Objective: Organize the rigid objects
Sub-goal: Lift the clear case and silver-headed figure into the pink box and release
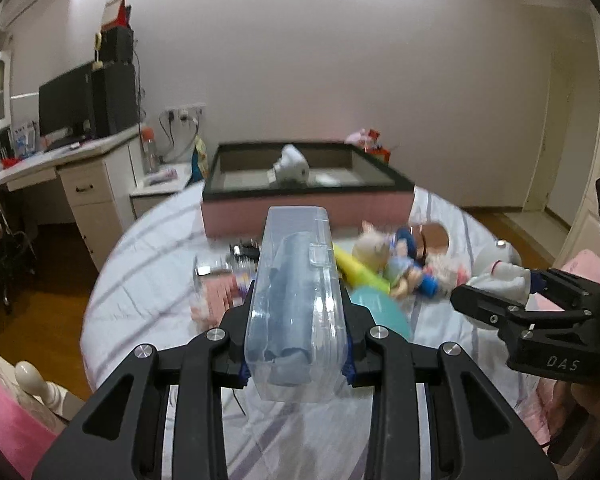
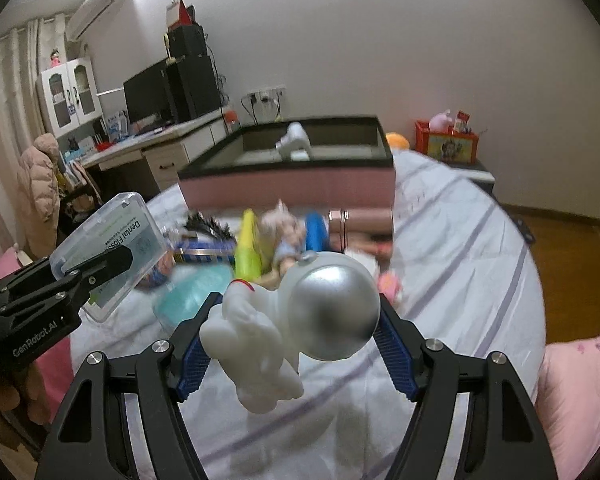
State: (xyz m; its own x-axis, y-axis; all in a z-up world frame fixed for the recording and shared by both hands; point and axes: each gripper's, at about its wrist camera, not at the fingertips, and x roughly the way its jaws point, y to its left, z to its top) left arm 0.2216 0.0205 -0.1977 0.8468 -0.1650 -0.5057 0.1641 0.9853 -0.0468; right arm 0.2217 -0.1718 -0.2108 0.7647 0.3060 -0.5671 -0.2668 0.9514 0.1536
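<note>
Left gripper [image 1: 296, 344] clamped on floss box [image 1: 296, 300], right gripper [image 2: 292, 344] on astronaut [image 2: 300, 320], lifted for carrying to bin [image 1: 300, 196]

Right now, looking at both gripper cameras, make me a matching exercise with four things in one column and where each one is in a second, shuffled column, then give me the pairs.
Things:
1. clear floss box
2. astronaut figure
3. white toy
4. yellow tube

Places:
A. inside the pink storage box
B. lying on the bed among the toys
C. gripped by the right gripper
D. gripped by the left gripper

Pairs: 1-D, 2-C, 3-A, 4-B
</note>
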